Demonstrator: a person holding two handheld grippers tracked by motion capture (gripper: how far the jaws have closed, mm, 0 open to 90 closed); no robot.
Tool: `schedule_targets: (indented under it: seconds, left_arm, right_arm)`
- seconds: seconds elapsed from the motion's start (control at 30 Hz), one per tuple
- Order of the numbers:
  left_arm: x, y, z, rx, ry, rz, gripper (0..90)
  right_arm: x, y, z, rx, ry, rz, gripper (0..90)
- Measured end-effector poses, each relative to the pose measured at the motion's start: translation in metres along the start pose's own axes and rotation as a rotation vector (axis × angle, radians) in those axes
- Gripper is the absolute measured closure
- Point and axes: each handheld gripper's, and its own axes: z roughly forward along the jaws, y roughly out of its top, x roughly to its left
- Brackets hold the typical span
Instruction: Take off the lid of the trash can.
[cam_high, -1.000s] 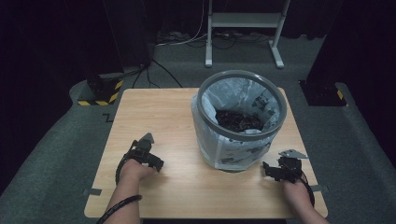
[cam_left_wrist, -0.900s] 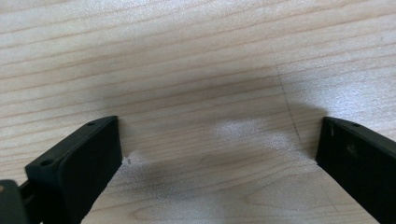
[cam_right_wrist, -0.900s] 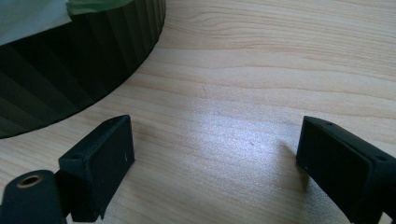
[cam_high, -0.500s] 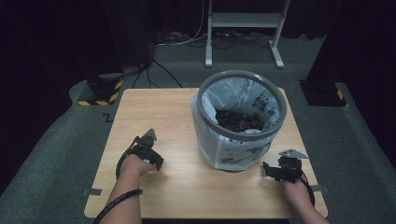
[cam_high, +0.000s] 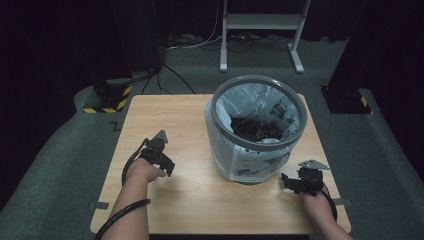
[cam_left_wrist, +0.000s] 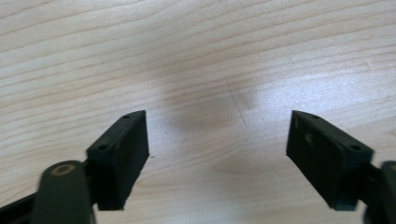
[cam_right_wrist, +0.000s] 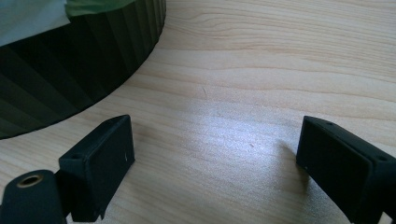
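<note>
We see the lined waste bin (cam_high: 257, 131) standing upright between our hands. The right gripper (cam_high: 292, 182), jaws wide and empty, sits just beside its base. The left gripper (cam_high: 162, 161), jaws just narrowing on nothing, is farther off.

place: recording studio/lab | evidence: black curtains (cam_high: 60, 45), stand base (cam_high: 260, 30), floor cables (cam_high: 200, 42), hazard tape (cam_high: 107, 102)

Black tongs (cam_high: 168, 167), 2 square pads, seemingly coiled cable.
</note>
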Motion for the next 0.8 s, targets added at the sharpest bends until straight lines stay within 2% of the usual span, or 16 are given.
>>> schedule_targets:
  seconds: [0.03,0.07,0.1,0.2,0.3,0.33,0.43,0.53,0.6,0.7,0.77,0.8]
  left_arm:
    - [0.001,0.000,-0.004,-0.002,-0.005,0.003,25.1]
    - [0.002,-0.001,-0.009,0.000,0.009,0.007,27.1]
    - [0.000,-0.002,-0.011,-0.010,-0.004,-0.015,28.3]
    - [-0.001,-0.006,-0.026,0.000,-0.018,-0.019,33.3]
    - [-0.002,-0.006,-0.039,0.016,0.008,0.003,35.5]
    - [-0.002,-0.006,-0.045,0.011,-0.004,-0.007,37.0]
    - [0.000,-0.005,-0.060,0.008,0.007,-0.027,38.0]
    - [0.002,-0.003,-0.076,-0.010,-0.013,-0.064,37.7]
    - [0.002,-0.002,-0.085,-0.012,-0.003,-0.054,37.8]
    - [-0.002,-0.001,-0.097,-0.027,-0.036,-0.068,37.7]
    - [-0.006,-0.001,-0.106,-0.036,-0.024,-0.041,37.4]
    - [-0.008,0.000,-0.110,-0.046,-0.022,-0.042,37.4]
  right_arm:
    - [0.000,0.000,0.000,0.000,0.001,0.001,10.7]
    - [0.000,0.000,0.000,0.002,0.002,-0.001,10.7]
    - [0.000,0.000,0.000,0.002,0.002,-0.001,10.7]
    - [0.000,0.000,0.000,0.002,0.003,-0.002,10.6]
    - [0.000,0.000,0.000,-0.002,0.005,-0.004,10.5]
    - [-0.001,0.000,0.001,-0.003,0.006,-0.007,10.5]
    - [-0.001,0.001,0.001,-0.002,0.008,-0.008,10.5]
    - [-0.001,0.001,0.001,-0.002,0.007,-0.012,10.5]
    - [-0.001,0.001,0.001,-0.004,0.008,-0.011,10.5]
    - [-0.001,0.001,0.001,-0.004,0.008,-0.011,10.5]
    - [-0.001,0.001,0.001,-0.004,0.008,-0.011,10.5]
    - [-0.001,0.001,0.001,-0.004,0.008,-0.011,10.5]
